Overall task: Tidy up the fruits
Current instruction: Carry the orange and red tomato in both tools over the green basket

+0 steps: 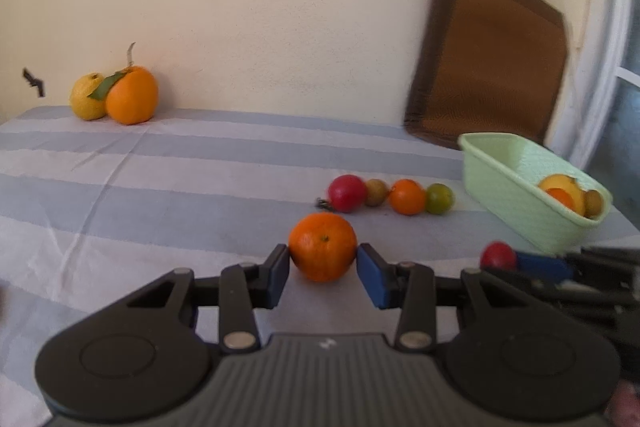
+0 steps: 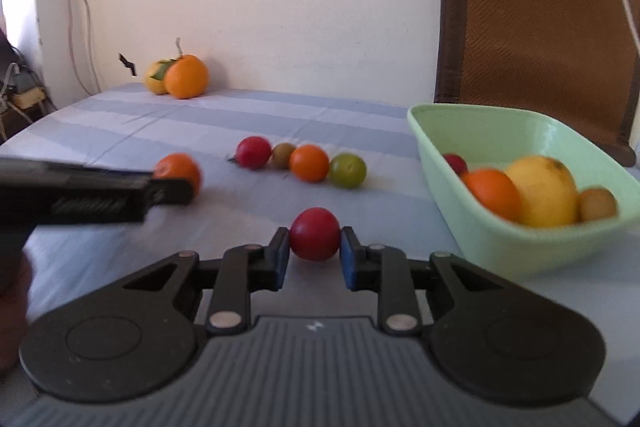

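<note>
Beside the pale green plastic basket (image 2: 480, 239), the right gripper (image 2: 315, 249) clamps a small round red fruit (image 2: 315, 233) and the left gripper (image 1: 322, 267) pinches a round orange mandarin (image 1: 322, 246), likely both for binning.

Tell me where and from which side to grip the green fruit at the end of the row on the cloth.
Grip the green fruit across its widest middle, coming from above with the fingers front and back. It is round and rests on the striped cloth. Its left flank sits against the small orange, so a side-to-side pinch probably has no room; its right side is free.
</note>
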`<state>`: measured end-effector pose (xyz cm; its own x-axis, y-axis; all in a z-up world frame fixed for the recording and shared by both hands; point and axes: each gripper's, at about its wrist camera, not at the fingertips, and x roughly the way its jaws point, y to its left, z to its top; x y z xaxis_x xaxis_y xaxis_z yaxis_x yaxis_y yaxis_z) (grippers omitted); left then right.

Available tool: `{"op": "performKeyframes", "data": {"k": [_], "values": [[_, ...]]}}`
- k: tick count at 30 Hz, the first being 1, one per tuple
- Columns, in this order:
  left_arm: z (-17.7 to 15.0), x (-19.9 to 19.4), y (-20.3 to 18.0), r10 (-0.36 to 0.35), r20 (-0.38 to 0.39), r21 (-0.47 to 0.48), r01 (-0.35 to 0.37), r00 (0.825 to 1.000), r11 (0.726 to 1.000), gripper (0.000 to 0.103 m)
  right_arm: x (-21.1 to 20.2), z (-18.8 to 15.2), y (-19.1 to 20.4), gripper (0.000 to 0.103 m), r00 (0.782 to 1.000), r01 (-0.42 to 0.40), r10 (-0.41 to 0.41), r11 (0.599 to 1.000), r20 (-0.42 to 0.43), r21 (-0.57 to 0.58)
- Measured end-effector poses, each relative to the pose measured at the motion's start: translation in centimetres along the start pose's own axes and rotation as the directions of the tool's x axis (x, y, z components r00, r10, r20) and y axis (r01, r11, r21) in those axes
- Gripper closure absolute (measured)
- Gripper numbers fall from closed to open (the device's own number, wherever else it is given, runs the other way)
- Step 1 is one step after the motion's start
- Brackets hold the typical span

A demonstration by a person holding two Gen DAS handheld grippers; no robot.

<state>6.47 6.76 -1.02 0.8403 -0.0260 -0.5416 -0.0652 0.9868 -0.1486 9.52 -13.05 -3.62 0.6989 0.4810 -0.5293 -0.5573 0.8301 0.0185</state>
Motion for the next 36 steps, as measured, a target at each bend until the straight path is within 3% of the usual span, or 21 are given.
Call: {"op": "performKeyframes", "data": {"k": [6, 9, 12, 16, 22, 31, 36], "values": [[-1.3, -1.6, -2.4, -0.129, -0.004, 0.039, 0.129, 0.992, 0.991, 0.069, -4.1, -2.5, -1.1, 0.074, 0.999, 0.014, -0.015, 0.999, 0.037, 0.036], [-1.7, -2.5, -4.4, -0.155, 0.016, 0.085, 0.153, 0.988, 0.985, 0.069, -5.6, -3.4, -2.1, 0.074, 0.998, 0.042, -0.045, 0.997, 0.054, 0.067], [-1.6, -2.6, -6.0, -0.144, 0.029, 0.131, 0.139, 0.989, 0.982, 0.069, -6.0, -3.8, -2.8, 0.073, 0.997, 0.059, -0.063, 0.994, 0.051, 0.087], [-1.8, -1.9, -6.7, -0.071, 0.029, 0.164, 0.066, 0.997, 0.984, 0.068, -5.8, -3.9, -3.2, 0.072, 0.998, 0.047, -0.053, 0.992, 0.040, 0.120], [-1.1, -0.1, -6.1, -0.027, -0.030, 0.137, 0.031, 0.999, 0.990, 0.064, -5.7, -4.0, -3.3, 0.072, 0.999, 0.032, -0.036, 0.992, 0.037, 0.121], [-1.2, -0.1, -5.5, -0.051, -0.040, 0.087, 0.054, 0.998, 0.995, 0.066, -5.8, -4.1, -3.3, 0.074, 0.999, 0.029, -0.032, 0.993, 0.025, 0.113], [-1.1, -1.1, -6.1, -0.129, -0.051, 0.060, 0.132, 0.990, 0.989, 0.066, -6.6, -4.2, -3.4, 0.074, 0.996, 0.038, -0.047, 0.992, 0.075, 0.118]]}}
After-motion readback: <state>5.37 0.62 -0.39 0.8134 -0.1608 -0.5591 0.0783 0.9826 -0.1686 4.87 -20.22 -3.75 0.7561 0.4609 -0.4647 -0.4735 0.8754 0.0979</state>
